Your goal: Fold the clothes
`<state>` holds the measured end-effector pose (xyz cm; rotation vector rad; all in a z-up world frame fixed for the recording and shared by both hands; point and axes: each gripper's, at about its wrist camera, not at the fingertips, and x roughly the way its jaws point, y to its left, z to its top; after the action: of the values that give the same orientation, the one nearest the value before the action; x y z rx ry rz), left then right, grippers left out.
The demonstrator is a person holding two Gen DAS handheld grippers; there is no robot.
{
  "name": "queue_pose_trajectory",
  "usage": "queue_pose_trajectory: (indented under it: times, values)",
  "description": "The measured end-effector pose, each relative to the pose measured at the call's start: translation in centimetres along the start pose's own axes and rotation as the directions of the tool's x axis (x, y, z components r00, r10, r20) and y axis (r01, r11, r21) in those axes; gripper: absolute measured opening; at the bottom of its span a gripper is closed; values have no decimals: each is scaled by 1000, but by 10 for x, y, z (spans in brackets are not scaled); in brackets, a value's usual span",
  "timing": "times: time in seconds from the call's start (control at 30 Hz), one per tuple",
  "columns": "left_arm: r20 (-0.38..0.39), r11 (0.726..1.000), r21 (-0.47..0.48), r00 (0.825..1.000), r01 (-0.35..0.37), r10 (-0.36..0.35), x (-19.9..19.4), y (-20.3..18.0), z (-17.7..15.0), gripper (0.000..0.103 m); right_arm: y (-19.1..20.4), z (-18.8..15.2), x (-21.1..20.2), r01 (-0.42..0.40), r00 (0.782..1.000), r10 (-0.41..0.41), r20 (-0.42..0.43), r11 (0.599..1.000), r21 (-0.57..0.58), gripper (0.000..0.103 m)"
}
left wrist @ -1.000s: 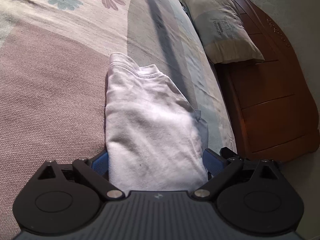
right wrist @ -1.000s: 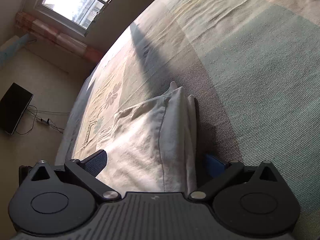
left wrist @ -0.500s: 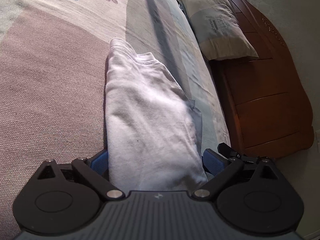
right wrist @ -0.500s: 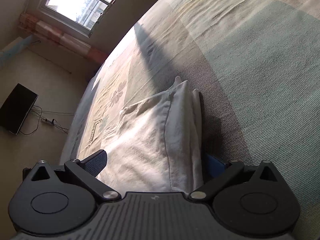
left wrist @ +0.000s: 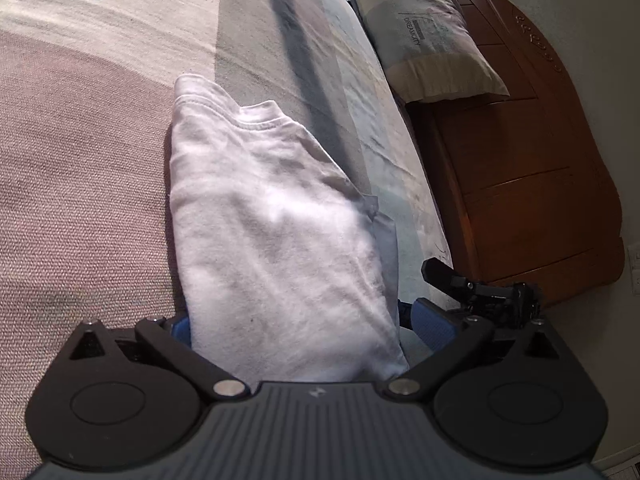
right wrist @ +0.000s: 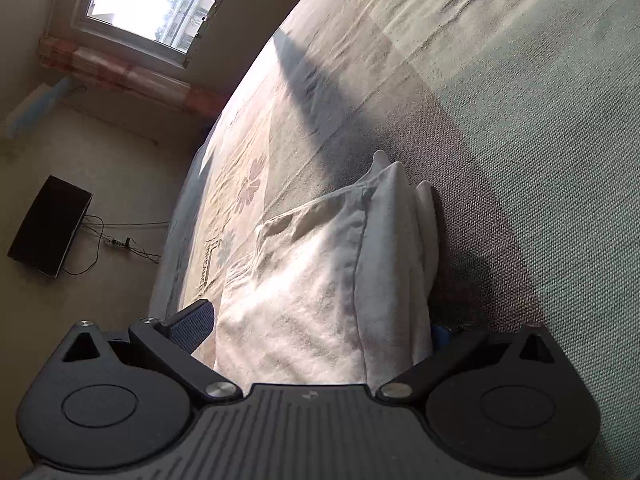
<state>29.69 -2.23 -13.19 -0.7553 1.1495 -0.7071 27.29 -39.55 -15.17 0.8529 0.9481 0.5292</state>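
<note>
On a patterned bedspread (left wrist: 80,168) lies a folded white shirt (left wrist: 272,232). It fills the gap between the spread-apart fingers of the left gripper (left wrist: 308,320) and of the right gripper (right wrist: 320,328).

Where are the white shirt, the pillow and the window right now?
white shirt (left wrist: 276,236): left wrist view, middle of the folded cloth.
pillow (left wrist: 424,36): left wrist view, printed face of the case.
window (right wrist: 160,4): right wrist view, bright pane.
</note>
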Motion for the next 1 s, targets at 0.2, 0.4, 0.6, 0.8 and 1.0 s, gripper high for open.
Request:
queue_pose_trajectory:
  times: [0.2,0.4,0.6,0.8,1.0]
  values:
    - [-11,995,-58,997,80,-81,-7,13,-11,101,-2,-36,-23,-71,994,70,-81,997,-12,103]
    - [35,1000,-29,999,-1,2,21,-7,9,101,4,-16,3,-59,997,57,-55,998,-27,103]
    - [10,991,-82,994,109,-108,12,1,12,101,11,-27,-4,-56,998,51,-48,994,-94,103]
    - [15,987,-44,988,155,-154,11,-20,16,101,28,-23,-18,-110,994,108,-22,987,-121,103]
    - [31,982,-18,982,189,-188,5,-37,18,101,49,-24,-34,-96,995,98,1,975,-201,103]
